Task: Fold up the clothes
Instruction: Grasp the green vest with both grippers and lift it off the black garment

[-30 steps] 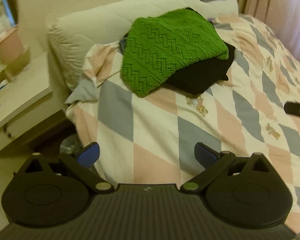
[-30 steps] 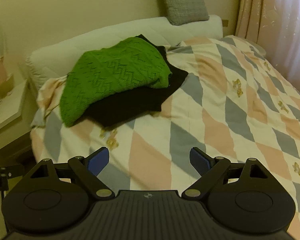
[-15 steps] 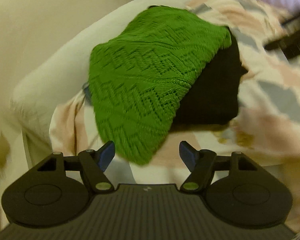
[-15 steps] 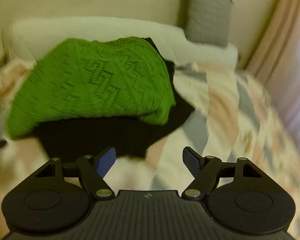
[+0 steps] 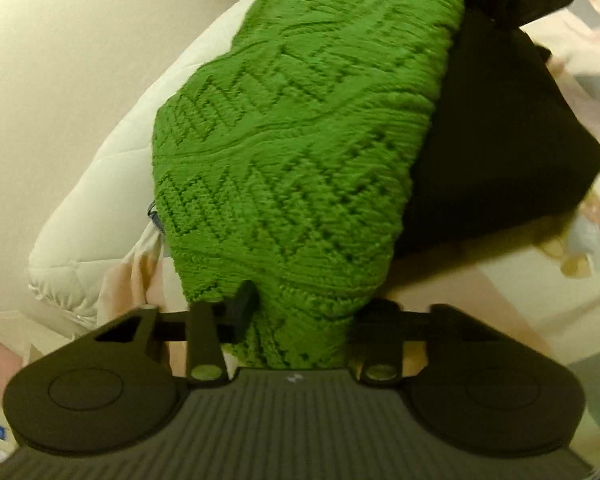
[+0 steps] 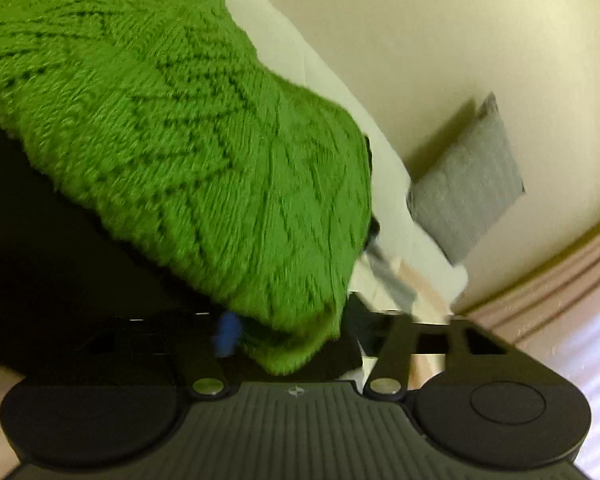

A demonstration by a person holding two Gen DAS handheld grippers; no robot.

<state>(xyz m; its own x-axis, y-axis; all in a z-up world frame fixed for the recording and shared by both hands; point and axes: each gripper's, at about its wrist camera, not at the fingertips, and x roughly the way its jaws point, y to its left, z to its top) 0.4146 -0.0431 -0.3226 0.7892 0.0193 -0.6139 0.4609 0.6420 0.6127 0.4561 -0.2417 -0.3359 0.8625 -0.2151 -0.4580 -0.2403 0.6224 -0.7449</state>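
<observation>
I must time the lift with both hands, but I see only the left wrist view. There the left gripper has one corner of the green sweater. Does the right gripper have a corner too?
Observer: Yes. In the right wrist view, a corner of the green sweater sits between the fingers of the right gripper, and the jaws stand narrow around it.
Operator: Is only the sweater there, or the black garment too?
Observer: The black garment lies directly under that corner and reaches the gripper. The picture is blurred, so I cannot tell if it is pinched too.
Operator: What is behind the sweater on that side?
Observer: A grey cushion leans against the wall, apart from the sweater.
</observation>
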